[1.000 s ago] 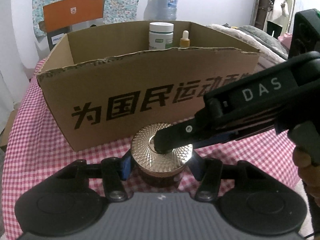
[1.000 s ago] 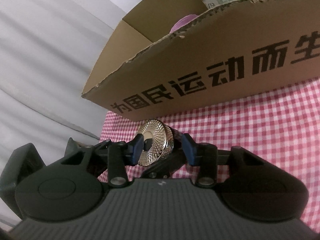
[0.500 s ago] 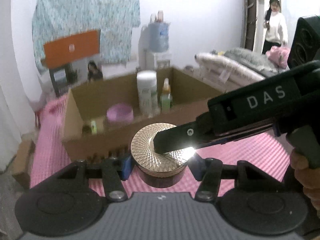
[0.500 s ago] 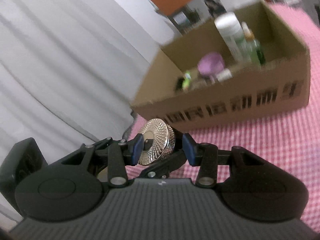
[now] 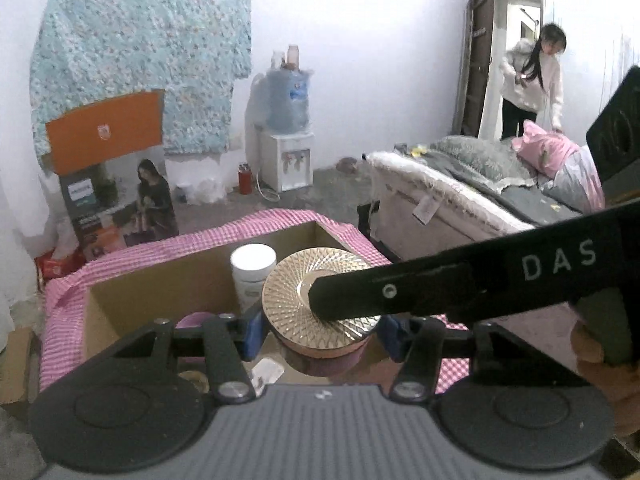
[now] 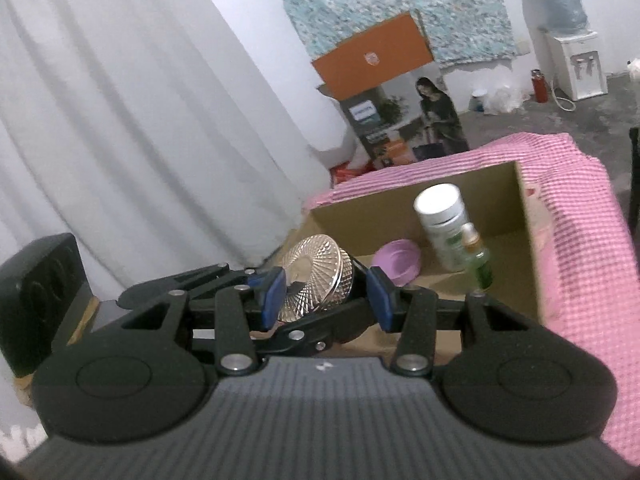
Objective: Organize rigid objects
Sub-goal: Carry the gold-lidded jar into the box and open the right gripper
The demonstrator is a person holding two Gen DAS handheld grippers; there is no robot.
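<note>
One round jar with a ribbed gold lid (image 5: 320, 312) is hanging over the open brown cardboard box (image 6: 532, 264), lid facing up, its axis roughly upright. The left gripper (image 5: 320, 334) is clamping the jar's sides; the right gripper (image 6: 326, 292) is straddling the lid's top and bottom, its jaws having just been widening slightly. Inside the box are sitting one white-capped bottle (image 6: 440, 220), one green dropper bottle (image 6: 478, 258) and one lilac dish (image 6: 396, 262).

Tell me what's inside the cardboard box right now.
Inside the cardboard box: a white-capped bottle, a green dropper bottle and a purple bowl. The held jar and grippers cover the near floor.
</note>
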